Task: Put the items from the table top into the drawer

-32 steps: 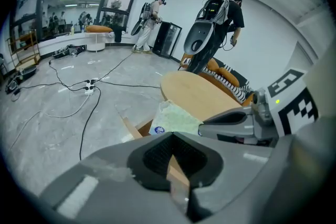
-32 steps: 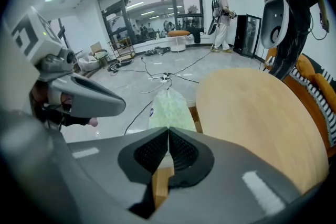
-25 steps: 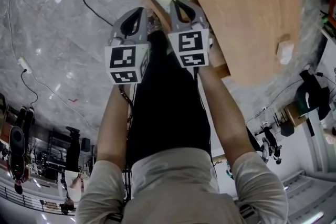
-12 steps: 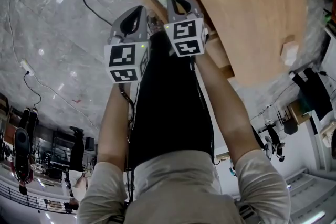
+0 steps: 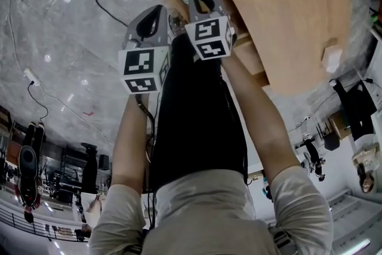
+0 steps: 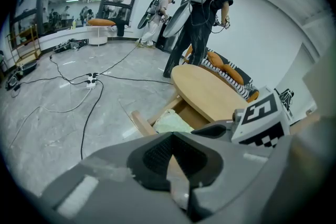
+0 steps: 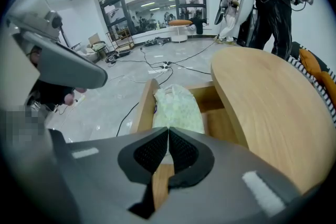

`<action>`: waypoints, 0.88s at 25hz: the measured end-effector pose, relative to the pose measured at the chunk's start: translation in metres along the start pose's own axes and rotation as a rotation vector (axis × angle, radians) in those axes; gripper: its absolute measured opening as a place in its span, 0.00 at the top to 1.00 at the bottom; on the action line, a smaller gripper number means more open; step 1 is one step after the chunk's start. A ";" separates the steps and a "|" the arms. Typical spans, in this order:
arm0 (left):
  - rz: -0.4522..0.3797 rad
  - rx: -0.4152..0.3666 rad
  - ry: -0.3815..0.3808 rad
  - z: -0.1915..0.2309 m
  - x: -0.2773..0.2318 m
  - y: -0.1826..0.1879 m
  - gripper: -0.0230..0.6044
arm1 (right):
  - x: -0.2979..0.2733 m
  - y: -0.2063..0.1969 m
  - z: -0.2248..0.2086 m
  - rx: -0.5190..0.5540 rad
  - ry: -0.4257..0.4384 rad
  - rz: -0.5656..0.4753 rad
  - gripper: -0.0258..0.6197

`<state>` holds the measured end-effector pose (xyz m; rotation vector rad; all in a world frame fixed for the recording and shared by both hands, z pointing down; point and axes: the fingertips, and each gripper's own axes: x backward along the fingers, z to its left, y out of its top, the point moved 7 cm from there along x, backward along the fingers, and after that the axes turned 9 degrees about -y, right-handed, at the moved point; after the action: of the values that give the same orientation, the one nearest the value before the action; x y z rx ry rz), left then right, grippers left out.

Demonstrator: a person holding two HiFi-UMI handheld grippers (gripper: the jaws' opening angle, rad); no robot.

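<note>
- The tabletop (image 7: 268,92) overhung the back of the drawer (image 7: 144,107). A hand-held gripper swung up carelessly from the drawer could have struck the tabletop's edge.
- The drawer stood pulled open, its front rail toward the person. Pushed at one end only, it might have skewed and jammed.
- The bag (image 7: 176,107) lay inside the drawer, filling most of its width, and looked heaped near the rim. It could have snagged under the tabletop on closing and been crushed or dragged out.
- The right hand-held gripper (image 7: 168,131) hung over the drawer's front rail, jaws closed and empty. Such narrow tips could have slipped off the rail during a push.
- The left hand-held gripper (image 6: 172,134) sat just outside the drawer's front, its jaws also together on nothing. Being so close to the right one, the two might have collided.
- A small white thing (image 5: 332,58) rested on the tabletop's rim, well apart from the drawer and too small to identify. If it was an item, closing the drawer would have left it behind.
</note>
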<state>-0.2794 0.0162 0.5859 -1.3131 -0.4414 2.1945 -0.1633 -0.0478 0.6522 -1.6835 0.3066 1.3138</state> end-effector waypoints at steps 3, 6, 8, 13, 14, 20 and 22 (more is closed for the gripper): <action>0.001 0.001 -0.002 0.001 0.003 -0.001 0.93 | -0.003 -0.001 0.005 -0.016 0.002 0.029 0.95; 0.002 0.007 -0.004 0.000 0.004 -0.005 0.93 | -0.005 -0.003 0.008 -0.024 0.014 0.039 0.92; 0.000 0.004 -0.006 -0.005 0.005 -0.007 0.93 | -0.004 -0.004 0.010 -0.030 0.041 0.033 0.84; -0.017 -0.002 -0.013 -0.020 0.012 -0.005 0.93 | 0.012 0.003 0.008 -0.057 0.037 0.015 0.77; -0.022 -0.001 -0.014 -0.024 0.014 -0.005 0.93 | 0.018 0.005 0.007 -0.063 0.030 0.010 0.77; -0.057 0.003 -0.025 -0.065 0.040 0.003 0.93 | 0.076 0.009 0.001 -0.078 0.029 -0.048 0.77; -0.062 -0.010 -0.032 -0.086 0.049 0.005 0.93 | 0.105 0.011 -0.003 -0.098 0.029 -0.098 0.83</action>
<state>-0.2239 0.0418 0.5075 -1.2544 -0.4993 2.1673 -0.1279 -0.0212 0.5566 -1.7774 0.1763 1.2502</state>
